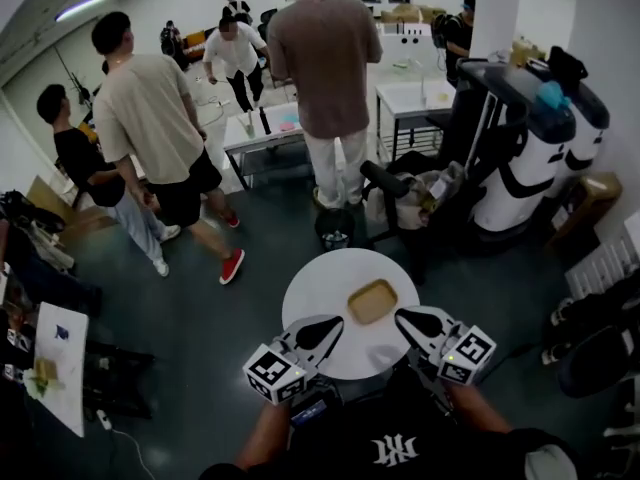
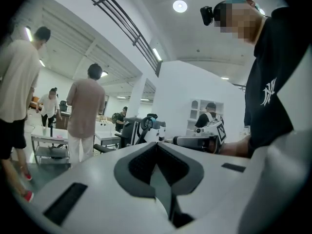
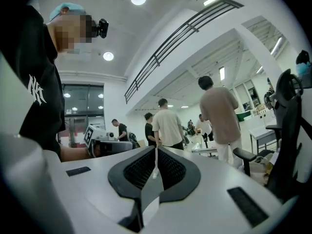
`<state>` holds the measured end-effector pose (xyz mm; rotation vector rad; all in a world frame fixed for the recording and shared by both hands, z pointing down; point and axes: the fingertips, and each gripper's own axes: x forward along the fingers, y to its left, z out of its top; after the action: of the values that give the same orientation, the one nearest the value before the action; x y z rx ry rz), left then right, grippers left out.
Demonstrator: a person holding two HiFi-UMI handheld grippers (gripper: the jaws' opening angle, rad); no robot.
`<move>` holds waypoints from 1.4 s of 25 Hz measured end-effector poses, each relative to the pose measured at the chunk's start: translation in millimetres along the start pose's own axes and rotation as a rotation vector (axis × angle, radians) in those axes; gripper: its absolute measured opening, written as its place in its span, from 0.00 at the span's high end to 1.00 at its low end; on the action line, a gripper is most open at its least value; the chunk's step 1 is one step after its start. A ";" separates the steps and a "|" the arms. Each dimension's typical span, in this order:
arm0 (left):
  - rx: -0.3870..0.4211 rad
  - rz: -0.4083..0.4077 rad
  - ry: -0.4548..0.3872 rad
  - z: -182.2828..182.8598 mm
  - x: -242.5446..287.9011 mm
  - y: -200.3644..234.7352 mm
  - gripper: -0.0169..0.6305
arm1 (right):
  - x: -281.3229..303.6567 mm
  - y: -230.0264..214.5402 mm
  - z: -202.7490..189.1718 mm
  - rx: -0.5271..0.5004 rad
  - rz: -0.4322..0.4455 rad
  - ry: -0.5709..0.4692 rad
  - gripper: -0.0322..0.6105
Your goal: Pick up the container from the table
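Observation:
A shallow tan container (image 1: 373,301) lies on the right half of the round white table (image 1: 320,293) in the head view. My left gripper (image 1: 333,322) hovers over the table's near edge, left of the container, jaws shut and empty. My right gripper (image 1: 403,315) is at the table's near right edge, just right of the container, and also looks shut with nothing in it. Both point level, so neither gripper view shows the container. The left gripper view shows closed jaws (image 2: 157,145) with the right gripper (image 2: 200,141) beyond. The right gripper view shows closed jaws (image 3: 156,151) with the left gripper (image 3: 105,143) beyond.
A black bin (image 1: 335,228) and a dark chair (image 1: 395,190) stand just beyond the table. Several people stand further back, the closest a person in a brown shirt (image 1: 325,58). A white and black machine (image 1: 530,158) is at the right, and white tables (image 1: 415,98) at the back.

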<state>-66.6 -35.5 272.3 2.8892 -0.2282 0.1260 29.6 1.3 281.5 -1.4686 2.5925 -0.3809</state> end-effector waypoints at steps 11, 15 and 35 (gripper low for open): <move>-0.077 0.249 0.034 4.7 67.7 62.9 0.96 | 49.1 -115.4 12.2 0.004 0.234 0.104 0.89; -0.112 0.335 0.038 3.5 79.8 84.4 0.96 | 62.4 -146.6 5.2 -0.005 0.291 0.162 0.89; -0.463 0.588 0.045 -147.7 97.2 149.5 0.96 | 78.3 -250.9 -157.3 0.150 0.354 0.521 0.88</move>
<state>-5.4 -156.8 459.8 2.2805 -0.9535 0.2069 157.6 -165.6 504.1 -0.9222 3.0480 -0.9929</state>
